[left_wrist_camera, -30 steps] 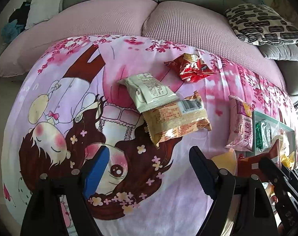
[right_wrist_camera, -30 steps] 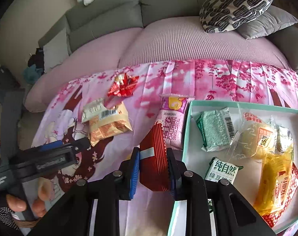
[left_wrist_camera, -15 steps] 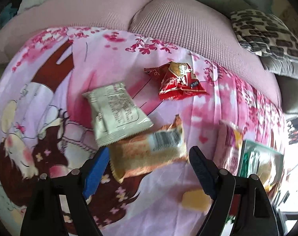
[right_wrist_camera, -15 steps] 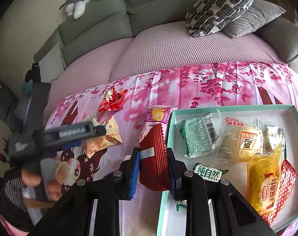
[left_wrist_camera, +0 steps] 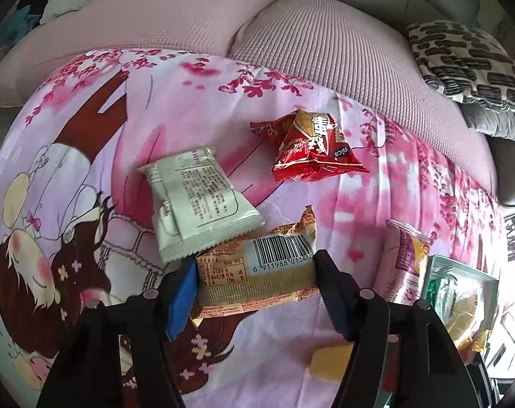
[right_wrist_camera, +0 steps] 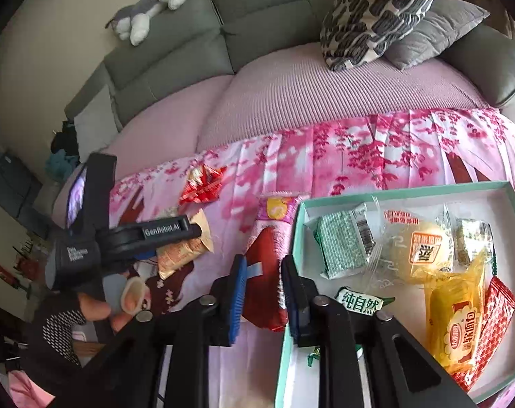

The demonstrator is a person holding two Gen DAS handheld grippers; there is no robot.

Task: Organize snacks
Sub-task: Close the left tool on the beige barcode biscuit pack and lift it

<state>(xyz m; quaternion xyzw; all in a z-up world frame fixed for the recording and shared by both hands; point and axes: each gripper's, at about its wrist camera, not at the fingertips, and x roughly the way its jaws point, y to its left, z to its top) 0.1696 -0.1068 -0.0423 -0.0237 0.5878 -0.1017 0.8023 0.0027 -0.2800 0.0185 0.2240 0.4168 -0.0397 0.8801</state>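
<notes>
A pink cloth [left_wrist_camera: 325, 108] printed with blossom branches and a cartoon girl covers the surface that carries the snacks, and beyond it a grey sofa [right_wrist_camera: 257, 17] with pink ribbed seat covers curves round the back, with a plush cat [right_wrist_camera: 148, 10] on its top edge at the left and a black-and-cream patterned cushion [right_wrist_camera: 376, 10] at the right. On the cloth, from the left, lies a pale green packet [left_wrist_camera: 196, 204], back side up, its long axis running diagonally from upper left to lower right and its lower end overlapping an orange packet [left_wrist_camera: 257, 272]. That orange packet lies barcode up with its long axis across the view, between the fingers of the left hand-held gripper [left_wrist_camera: 254, 285], whose jaws have just been closing; both pads touch its ends. Farther back sits a crumpled red packet [left_wrist_camera: 312, 149]. Next comes a pink packet [right_wrist_camera: 274, 214] lying lengthwise toward the sofa, just beside a mint-rimmed box [right_wrist_camera: 393, 192]. The right hand-held gripper [right_wrist_camera: 262, 292] is clamped on a dark red packet [right_wrist_camera: 262, 272], held on edge with its long axis pointing away along the fingers, at the box's left wall. Inside the box are a green packet [right_wrist_camera: 342, 248], a clear-wrapped yellow bun [right_wrist_camera: 420, 255] and a yellow bread packet [right_wrist_camera: 458, 326].
</notes>
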